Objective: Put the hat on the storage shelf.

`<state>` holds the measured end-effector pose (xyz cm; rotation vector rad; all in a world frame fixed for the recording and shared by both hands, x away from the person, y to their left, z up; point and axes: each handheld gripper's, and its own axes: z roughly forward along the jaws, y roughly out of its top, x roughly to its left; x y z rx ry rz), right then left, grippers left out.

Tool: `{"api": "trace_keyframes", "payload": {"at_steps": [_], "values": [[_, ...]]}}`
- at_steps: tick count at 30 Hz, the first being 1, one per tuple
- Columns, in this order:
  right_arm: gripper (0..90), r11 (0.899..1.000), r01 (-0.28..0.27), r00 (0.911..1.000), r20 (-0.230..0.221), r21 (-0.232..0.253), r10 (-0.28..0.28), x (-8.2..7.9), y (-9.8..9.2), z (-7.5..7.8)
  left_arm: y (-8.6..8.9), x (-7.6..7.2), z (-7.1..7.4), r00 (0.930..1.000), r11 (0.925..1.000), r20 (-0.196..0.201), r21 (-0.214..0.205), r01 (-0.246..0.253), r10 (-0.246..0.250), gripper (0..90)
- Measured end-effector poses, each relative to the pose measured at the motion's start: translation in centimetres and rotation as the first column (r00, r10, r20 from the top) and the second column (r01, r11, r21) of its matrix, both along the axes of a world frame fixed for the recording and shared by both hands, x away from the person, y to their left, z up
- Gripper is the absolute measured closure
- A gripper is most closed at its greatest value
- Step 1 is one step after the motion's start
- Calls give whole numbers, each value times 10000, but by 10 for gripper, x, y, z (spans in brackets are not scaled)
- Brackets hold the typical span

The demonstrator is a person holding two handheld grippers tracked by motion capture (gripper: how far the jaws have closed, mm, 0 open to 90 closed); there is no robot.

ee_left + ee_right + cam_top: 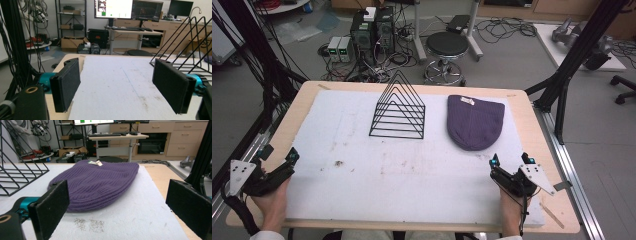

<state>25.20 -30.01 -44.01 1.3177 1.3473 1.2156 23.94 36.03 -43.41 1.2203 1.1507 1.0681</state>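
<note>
A purple knit beanie (475, 121) lies flat on the white foam mat (362, 165), right of centre, its small white tag at the far edge. In the right gripper view the beanie (100, 182) sits just ahead of the jaws. My right gripper (511, 161) rests open at the mat's near right, a short way in front of the beanie, nothing between its pads. My left gripper (278, 154) stands open at the near left edge, jaws wide and empty. A black wire rack (398, 107) of triangular dividers stands at the back centre, and in the left gripper view the rack (190, 42) is ahead to the right.
The mat covers a wooden table (532, 130). Beyond the far edge are a round stool (447, 47), computer boxes (372, 30) and tangled cables on the floor. Black frame legs (572, 55) stand to the right, and cable bundles (242, 60) hang at the left.
</note>
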Motion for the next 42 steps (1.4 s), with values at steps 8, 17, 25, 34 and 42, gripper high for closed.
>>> {"api": "trace_keyframes", "payload": {"at_steps": [8, 17, 25, 34, 42], "values": [[42, 10000, 23, 10000, -8, 43, -23, 0, -1, 0, 0, 1, 0, 10000, 10000, -33, -8, -5, 4, 228], [42, 10000, -54, 10000, -26, -35, 54, 7, -5, 3, -1, 2, -1, 10000, 10000, -60, 4, 72, -72, 228], [42, 9993, -237, 9995, 184, -273, 242, 16, -1, 9, -3, 3, -1, 9998, 9999, -95, 79, 150, -149, 228], [42, 9982, -490, 9988, -86, -359, 487, 34, -1, 23, -6, 4, -2, 9996, 9995, -181, 214, 235, -231, 228], [41, 9961, -806, 9934, -844, -353, 774, 53, -3, 24, -7, 5, -2, 9992, 9992, -266, 253, 295, -288, 228]]}}
